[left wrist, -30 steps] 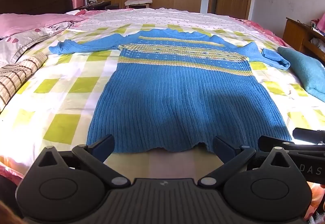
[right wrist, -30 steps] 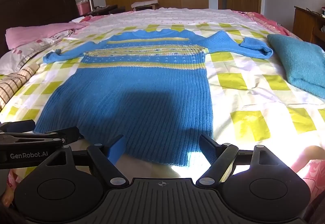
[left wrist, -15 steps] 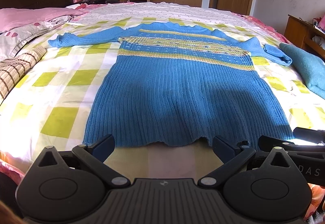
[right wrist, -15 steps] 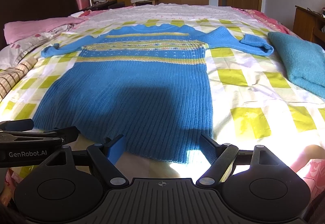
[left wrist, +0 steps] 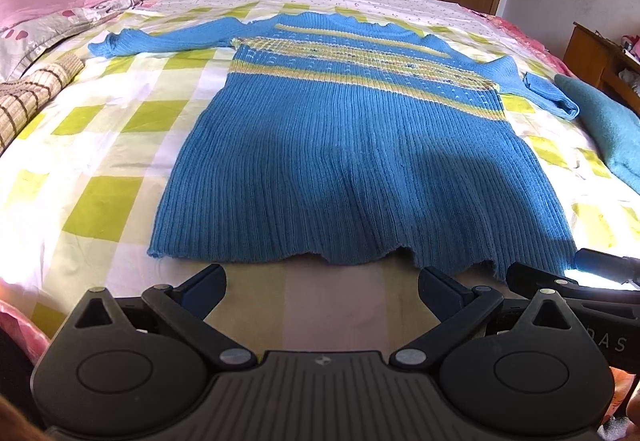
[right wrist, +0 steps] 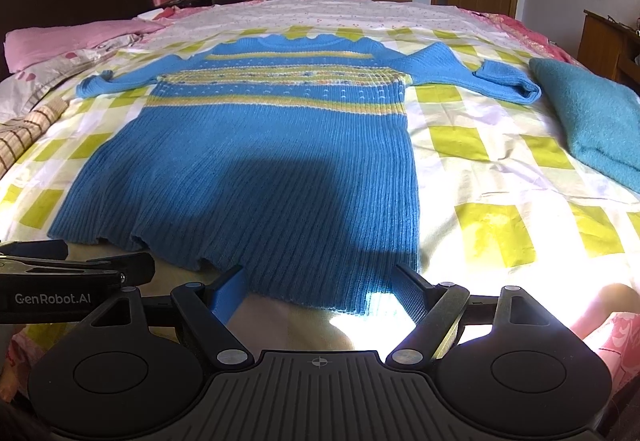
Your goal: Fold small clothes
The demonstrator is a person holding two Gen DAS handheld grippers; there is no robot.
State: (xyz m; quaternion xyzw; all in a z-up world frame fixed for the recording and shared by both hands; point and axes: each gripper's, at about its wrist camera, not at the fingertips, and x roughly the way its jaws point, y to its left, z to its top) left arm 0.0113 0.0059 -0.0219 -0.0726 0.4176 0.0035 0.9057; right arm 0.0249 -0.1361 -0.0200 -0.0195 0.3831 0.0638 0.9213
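A blue ribbed knit sweater with yellow patterned bands lies flat on the bed, its hem nearest me and both sleeves spread out sideways. My left gripper stands open just short of the hem's middle, with nothing between its fingers. My right gripper is open too; its fingertips straddle the hem near the sweater's right corner without pressing on it. The left gripper also shows at the left edge of the right wrist view.
The bed carries a white and yellow-green checked sheet. A folded teal cloth lies at the right. Pink bedding and a brown checked cloth lie at the left. A wooden cabinet stands right of the bed.
The left wrist view has tipped downward a little, so the sweater sits lower and larger in it. Both grippers stay open at the hem.
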